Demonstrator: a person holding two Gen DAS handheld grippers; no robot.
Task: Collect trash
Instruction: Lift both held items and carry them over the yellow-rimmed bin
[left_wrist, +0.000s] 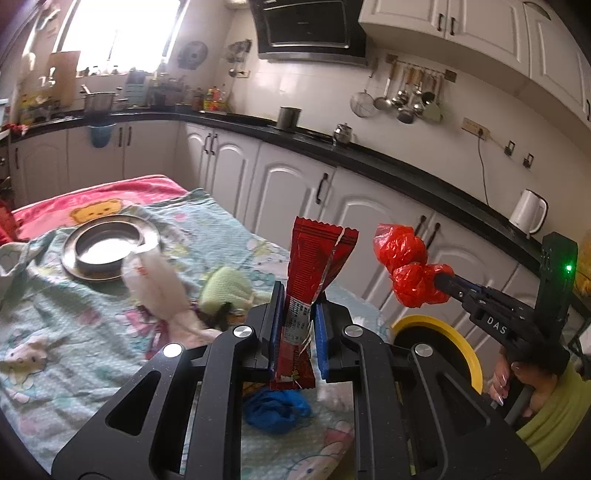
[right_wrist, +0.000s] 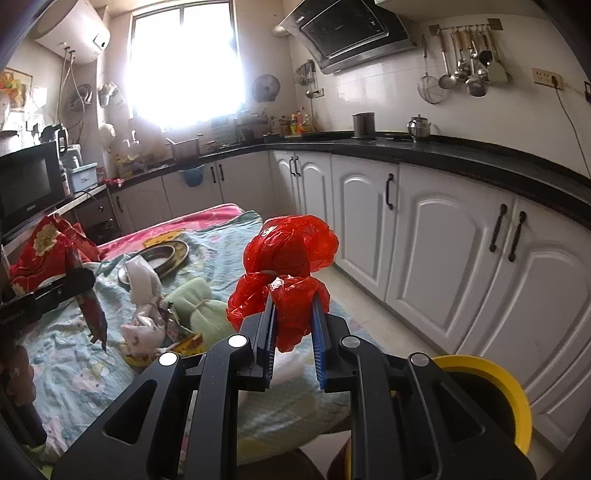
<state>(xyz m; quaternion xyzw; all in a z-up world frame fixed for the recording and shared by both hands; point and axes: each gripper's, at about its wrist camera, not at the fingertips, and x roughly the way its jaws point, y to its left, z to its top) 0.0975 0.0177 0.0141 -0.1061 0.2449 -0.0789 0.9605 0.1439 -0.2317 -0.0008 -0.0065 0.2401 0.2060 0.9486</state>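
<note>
My left gripper (left_wrist: 295, 306) clamps a red snack wrapper (left_wrist: 314, 258) upright above the blanket-covered table (left_wrist: 55, 332). My right gripper (right_wrist: 291, 314) pinches a crumpled red plastic bag (right_wrist: 288, 251), held up beside the yellow-rimmed bin (right_wrist: 509, 391).

Upright red wrapper (left_wrist: 301, 295), crumpled red bag (right_wrist: 288, 258)

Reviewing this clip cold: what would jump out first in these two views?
Two splashes of red held in the air: the left gripper is shut on an upright red snack wrapper, and the right gripper is shut on a crumpled red plastic bag. Below and to the right stands a yellow-rimmed bin, beside the table's cartoon-print cloth, where a steel plate and more litter lie.
</note>
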